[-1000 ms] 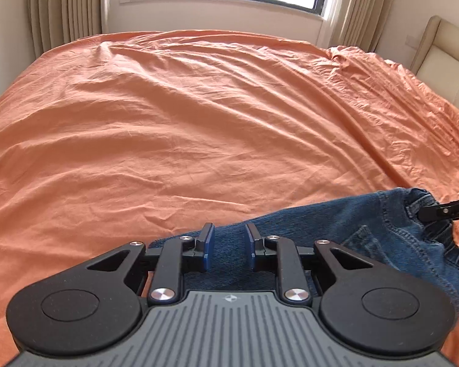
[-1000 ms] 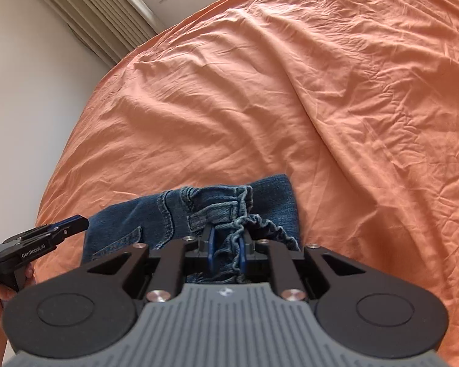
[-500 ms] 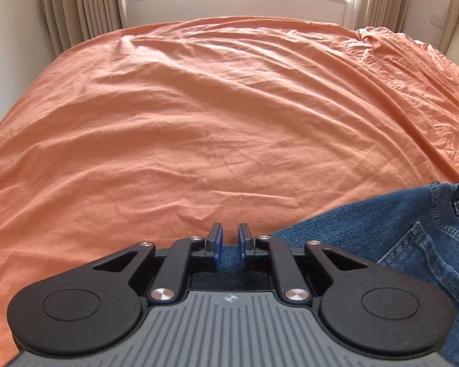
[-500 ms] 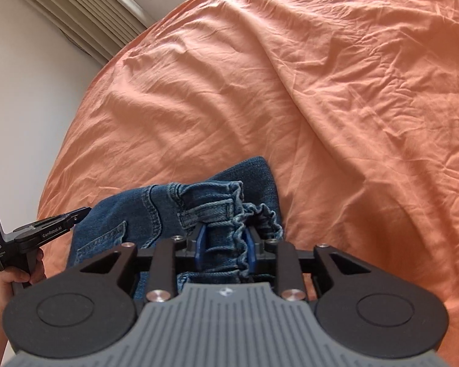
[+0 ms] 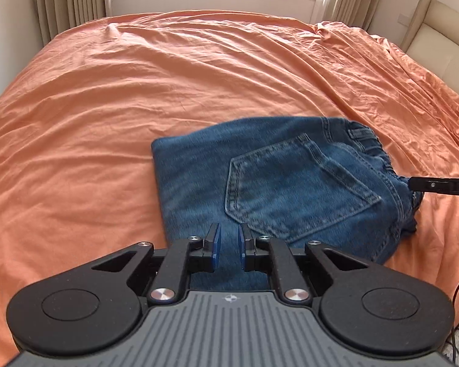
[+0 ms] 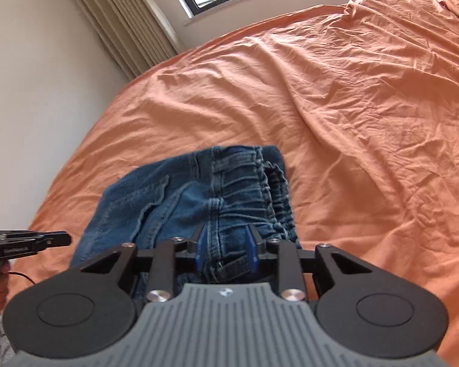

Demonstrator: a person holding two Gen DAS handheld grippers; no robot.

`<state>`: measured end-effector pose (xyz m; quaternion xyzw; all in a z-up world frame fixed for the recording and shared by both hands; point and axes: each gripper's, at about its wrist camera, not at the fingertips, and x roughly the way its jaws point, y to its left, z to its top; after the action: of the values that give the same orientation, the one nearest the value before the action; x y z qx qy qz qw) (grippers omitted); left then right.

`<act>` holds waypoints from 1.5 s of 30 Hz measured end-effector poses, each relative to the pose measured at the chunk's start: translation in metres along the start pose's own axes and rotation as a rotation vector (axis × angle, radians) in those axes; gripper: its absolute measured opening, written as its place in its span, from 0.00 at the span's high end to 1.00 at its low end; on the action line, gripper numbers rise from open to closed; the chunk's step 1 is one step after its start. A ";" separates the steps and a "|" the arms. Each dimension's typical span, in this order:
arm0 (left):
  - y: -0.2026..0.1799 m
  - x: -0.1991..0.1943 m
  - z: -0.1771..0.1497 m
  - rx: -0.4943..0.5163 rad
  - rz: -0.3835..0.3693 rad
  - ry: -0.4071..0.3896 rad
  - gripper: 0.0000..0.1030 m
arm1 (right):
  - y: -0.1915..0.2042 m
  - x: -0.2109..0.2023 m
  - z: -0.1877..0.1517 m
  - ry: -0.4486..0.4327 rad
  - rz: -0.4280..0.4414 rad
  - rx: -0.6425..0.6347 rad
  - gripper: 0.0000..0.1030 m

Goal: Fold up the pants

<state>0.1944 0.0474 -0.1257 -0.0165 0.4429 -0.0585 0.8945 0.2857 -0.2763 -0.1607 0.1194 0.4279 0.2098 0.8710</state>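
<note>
Both tools angled down over the bed (image 5: 137,107): left tool (image 5: 228,246) clamped the folded pants (image 5: 275,183); right tool (image 6: 226,249) was closing on their waistband.

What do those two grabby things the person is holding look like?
Both are alike. The left gripper and right gripper have matte black linkage arms with silver screws, blue finger pads, round black side discs and a ribbed grey body with a small emblem. The left one trails a thin black cable.
</note>
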 end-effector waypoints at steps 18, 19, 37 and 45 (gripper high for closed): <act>-0.023 0.019 -0.063 0.038 0.051 0.273 0.86 | -0.022 0.016 -0.054 -0.008 -0.067 0.051 1.00; -0.022 0.018 -0.066 0.038 0.052 0.282 0.87 | -0.022 0.016 -0.055 -0.011 -0.067 0.047 1.00; -0.054 -0.010 -0.092 0.364 0.271 0.216 0.46 | -0.013 0.004 -0.064 -0.089 -0.086 0.002 0.99; -0.064 0.011 -0.079 0.399 0.323 0.273 0.77 | -0.014 0.002 -0.064 -0.095 -0.076 0.007 0.99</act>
<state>0.1322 -0.0161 -0.1769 0.2385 0.5360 -0.0032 0.8098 0.2394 -0.2853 -0.2067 0.1158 0.3911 0.1694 0.8972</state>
